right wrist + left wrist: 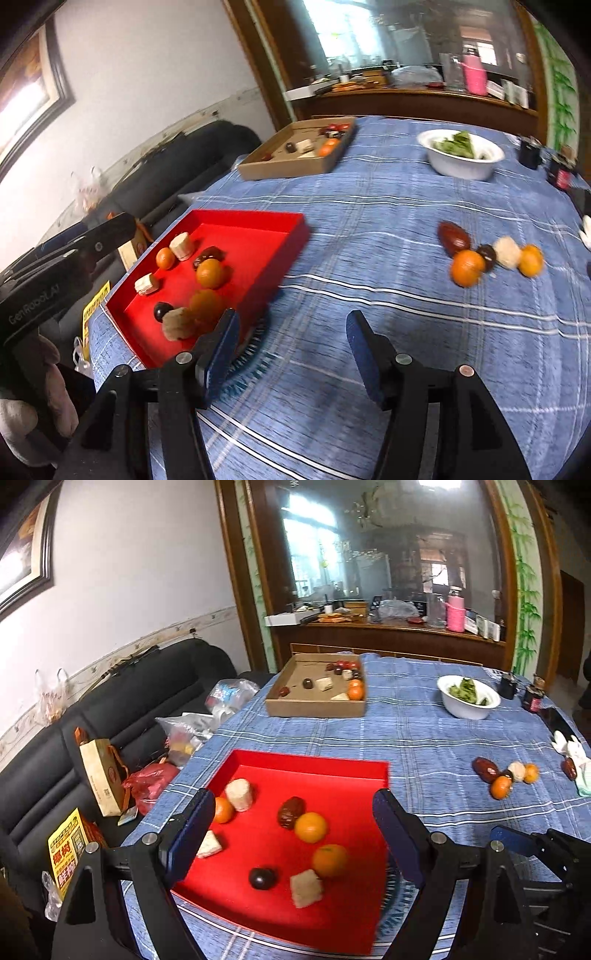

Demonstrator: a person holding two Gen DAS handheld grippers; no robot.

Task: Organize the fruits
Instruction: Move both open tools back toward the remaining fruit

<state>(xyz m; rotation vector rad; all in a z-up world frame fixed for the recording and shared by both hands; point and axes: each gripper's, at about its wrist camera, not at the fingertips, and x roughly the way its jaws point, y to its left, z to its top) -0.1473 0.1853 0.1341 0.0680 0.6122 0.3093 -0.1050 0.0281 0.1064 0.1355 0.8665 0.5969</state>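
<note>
On the blue plaid table, shallow red tray at near left already holds several fruits; loose cluster of oranges and dates remains at right. Left gripper and right gripper: jaws wide, empty.

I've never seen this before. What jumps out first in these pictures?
The bright red square tray, near on the blue checked tablecloth, holds oranges, dark dates and pale chunks. Further right, a loose fruit cluster lies on the cloth. A brown cardboard tray sits at the far edge.
</note>
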